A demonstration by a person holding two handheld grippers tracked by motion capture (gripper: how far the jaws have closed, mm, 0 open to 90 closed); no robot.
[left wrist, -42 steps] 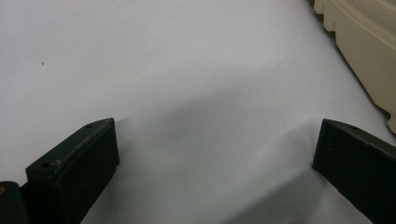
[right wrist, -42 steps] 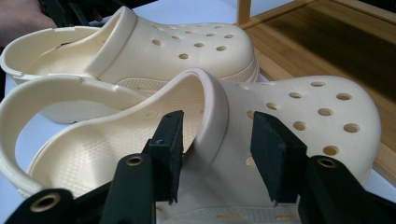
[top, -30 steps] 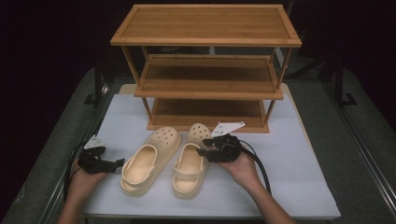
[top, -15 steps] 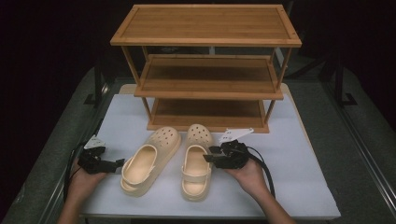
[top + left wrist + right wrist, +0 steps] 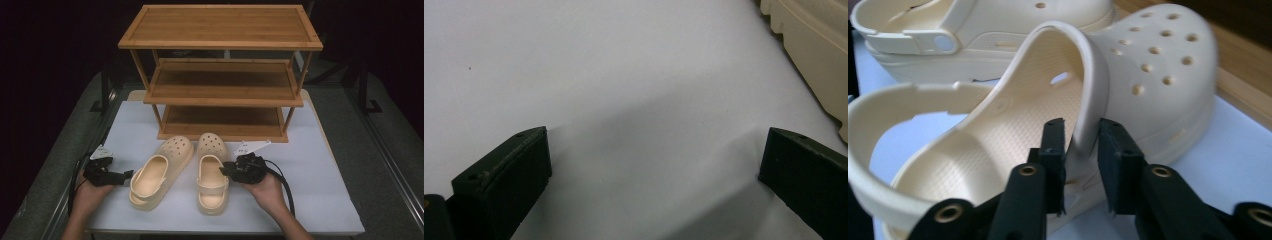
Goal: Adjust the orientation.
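1. Right now the right gripper [image 5: 226, 170] is clamped on the side wall of the right clog [image 5: 212, 172], one jaw inside the shoe's opening and the other against its outer side; the right gripper view shows the cream rim pinched between the two black pads [image 5: 1054, 145].
2. That clog [image 5: 1048, 125] stands on its sole on the white table [image 5: 320, 165], just in front of the wooden shoe rack [image 5: 222, 75], its perforated toe pointing at the rack's bottom shelf.
3. Its partner, the left clog [image 5: 157, 172], lies close beside it on the side farther from the right gripper, angled so its toe leans toward the right clog's toe; the two toes sit near each other while the heels spread apart.
4. Out past the left clog, on the side away from the right clog, the left gripper [image 5: 127, 175] rests low over the table with its jaws spread wide and nothing between them.
5. From the left gripper view, bare white table lies between the open jaws, and the left clog's ridged sole edge [image 5: 809, 45] shows just beyond one jaw, not touching it.
6. Each gripper is held in a hand: the left hand [image 5: 90, 192] and the right hand [image 5: 265, 187] both sit on the near side of the clogs, away from the rack.
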